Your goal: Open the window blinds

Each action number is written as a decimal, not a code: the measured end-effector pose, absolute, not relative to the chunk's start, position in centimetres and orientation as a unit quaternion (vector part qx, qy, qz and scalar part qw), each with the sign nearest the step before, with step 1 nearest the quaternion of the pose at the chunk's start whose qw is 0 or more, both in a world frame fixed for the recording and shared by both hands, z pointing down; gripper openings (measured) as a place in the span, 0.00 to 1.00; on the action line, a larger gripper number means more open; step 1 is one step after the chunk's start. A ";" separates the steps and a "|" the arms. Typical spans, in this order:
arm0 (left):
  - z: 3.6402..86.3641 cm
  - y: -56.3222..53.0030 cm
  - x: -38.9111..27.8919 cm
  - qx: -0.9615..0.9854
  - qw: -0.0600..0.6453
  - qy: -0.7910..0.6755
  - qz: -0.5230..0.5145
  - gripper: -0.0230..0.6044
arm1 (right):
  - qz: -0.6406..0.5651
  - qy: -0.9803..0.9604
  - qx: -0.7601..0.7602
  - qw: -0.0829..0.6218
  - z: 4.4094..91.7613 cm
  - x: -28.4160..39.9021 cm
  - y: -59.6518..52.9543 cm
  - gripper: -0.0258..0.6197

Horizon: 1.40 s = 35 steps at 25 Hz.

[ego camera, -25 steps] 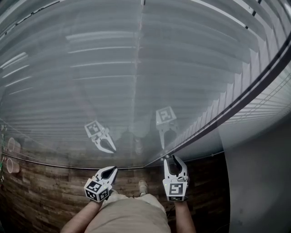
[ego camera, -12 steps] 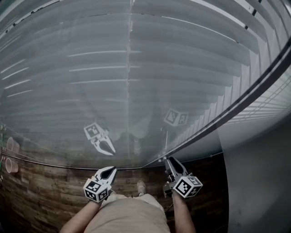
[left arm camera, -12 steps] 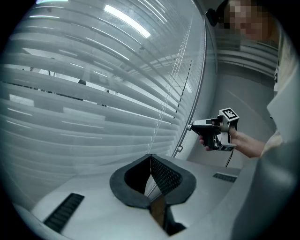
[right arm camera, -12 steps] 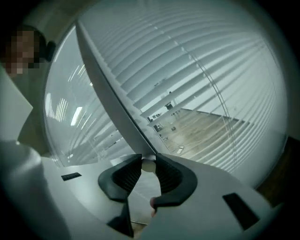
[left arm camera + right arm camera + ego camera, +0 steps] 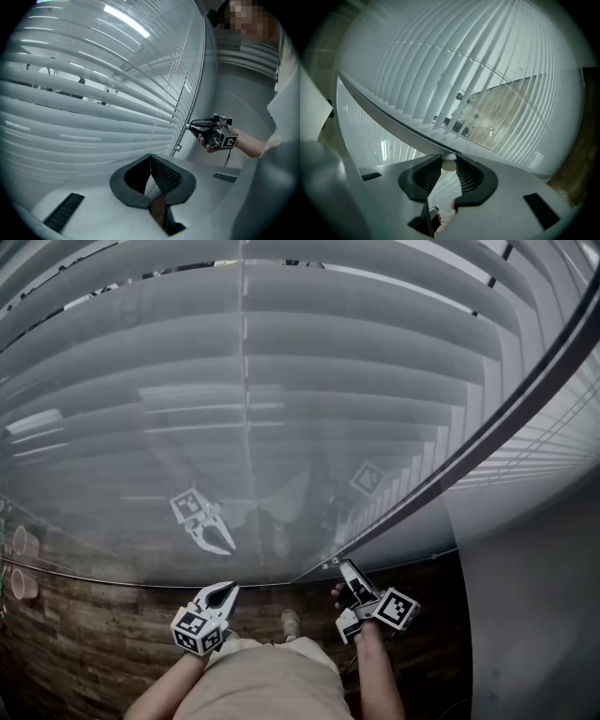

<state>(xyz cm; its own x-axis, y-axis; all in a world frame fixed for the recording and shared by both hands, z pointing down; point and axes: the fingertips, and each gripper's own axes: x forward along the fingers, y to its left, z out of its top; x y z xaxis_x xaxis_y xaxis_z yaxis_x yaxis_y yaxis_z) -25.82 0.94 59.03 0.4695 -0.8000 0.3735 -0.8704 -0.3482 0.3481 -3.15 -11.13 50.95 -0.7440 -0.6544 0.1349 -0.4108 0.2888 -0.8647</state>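
The white horizontal-slat window blinds (image 5: pixel 281 381) hung straight ahead of the person, behind a clear glass pane (image 5: pixel 112 521) that filled most of the head view above the brown wood-plank floor (image 5: pixel 84 652). Their slats were tilted partway, with dark slits showing between them in the left gripper view. A thin dark frame bar (image 5: pixel 487 432) ran along the right edge of the pane, and a small white round knob (image 5: pixel 449 163) sat on it near its lower end. The right gripper (image 5: pixel 449 157) lay rolled onto its side in the person's hand (image 5: pixel 205 139). Its jaws had just been closing, and the two black ribbed pads pinched that knob between them. The left gripper (image 5: pixel 150 156) was held well apart to the left, low before the glass and touching nothing. Its jaws were pressed together at the tips with nothing between them. Both grippers' marker cubes showed faintly mirrored in the pane.
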 end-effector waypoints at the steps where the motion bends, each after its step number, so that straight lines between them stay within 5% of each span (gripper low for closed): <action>1: 59.2 0.9 -25.7 0.819 0.256 -0.509 0.069 0.06 | -0.506 0.783 -0.338 0.128 51.5 -2.8 -11.1 0.19; 7: 59.1 1.1 -25.0 0.822 0.255 -0.504 0.070 0.06 | -0.548 0.755 -0.315 0.175 51.7 -2.9 -10.8 0.19; 13: 58.7 1.4 -24.7 0.822 0.252 -0.505 0.071 0.06 | -0.117 0.884 -0.439 -0.109 50.9 -3.4 -9.1 0.31; 19: 59.0 1.8 -25.5 0.814 0.256 -0.516 0.070 0.06 | 0.003 0.876 -0.442 -0.195 51.0 -5.0 -9.4 0.31; 24: 58.6 1.9 -26.1 0.810 0.257 -0.523 0.066 0.06 | -0.032 0.875 -0.451 -0.174 50.6 -4.9 -9.6 0.24; 29: 59.4 1.8 -26.5 0.806 0.260 -0.527 0.066 0.06 | -0.298 0.858 -0.417 -0.024 51.8 -3.8 -10.4 0.23; 35: 59.4 1.4 -26.5 0.807 0.261 -0.525 0.068 0.06 | -0.377 0.838 -0.393 0.031 52.1 -3.7 -10.7 0.23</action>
